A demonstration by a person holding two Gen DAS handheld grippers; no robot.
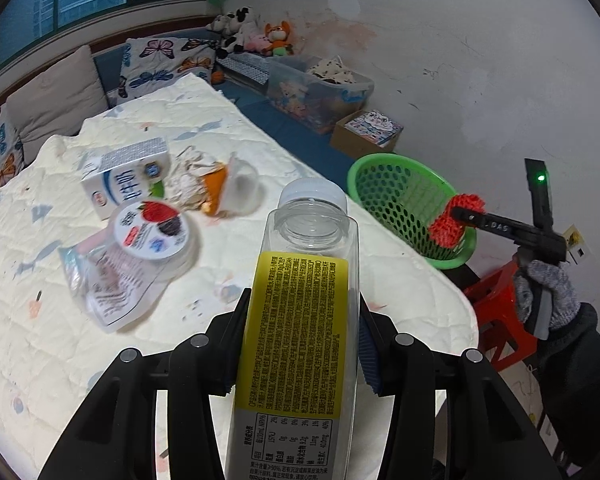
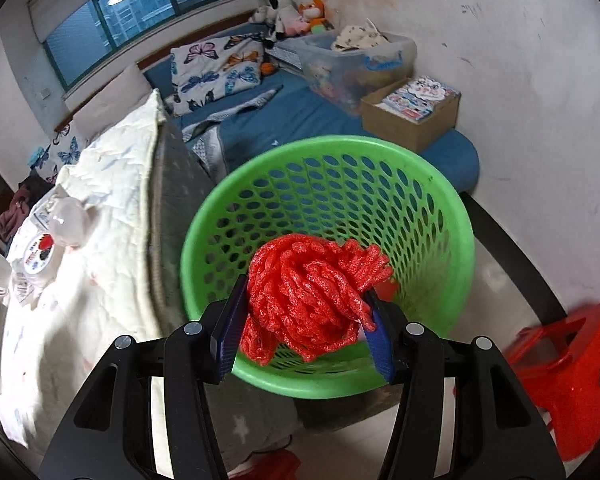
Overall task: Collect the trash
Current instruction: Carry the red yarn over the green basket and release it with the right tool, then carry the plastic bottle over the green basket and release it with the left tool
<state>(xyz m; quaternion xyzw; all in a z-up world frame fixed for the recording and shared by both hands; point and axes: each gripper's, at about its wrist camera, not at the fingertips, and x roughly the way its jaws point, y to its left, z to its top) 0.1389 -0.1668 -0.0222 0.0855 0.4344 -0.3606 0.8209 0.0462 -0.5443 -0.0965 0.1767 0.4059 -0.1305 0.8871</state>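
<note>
Your right gripper pinches the red foam net over the green basket, ready to drop; your left gripper clamps the empty bottle, queued, with remaining trash at ten o'clock on the quilt.

Your left hand-held gripper was matt black plastic with ribbed blue pads and small metal pins, and it pinched a clear, glossy plastic bottle with a matt yellow printed label. Your right hand-held gripper, of the same make, carried a red foam net, spongy and rough. Below it you had a green plastic basket, smooth and perforated. The quilt on the bed was soft stitched cloth, cream and matt. On it lay a paper milk carton, a shiny foil-lidded cup and a glossy film wrapper. Your glove was grey knit.
</note>
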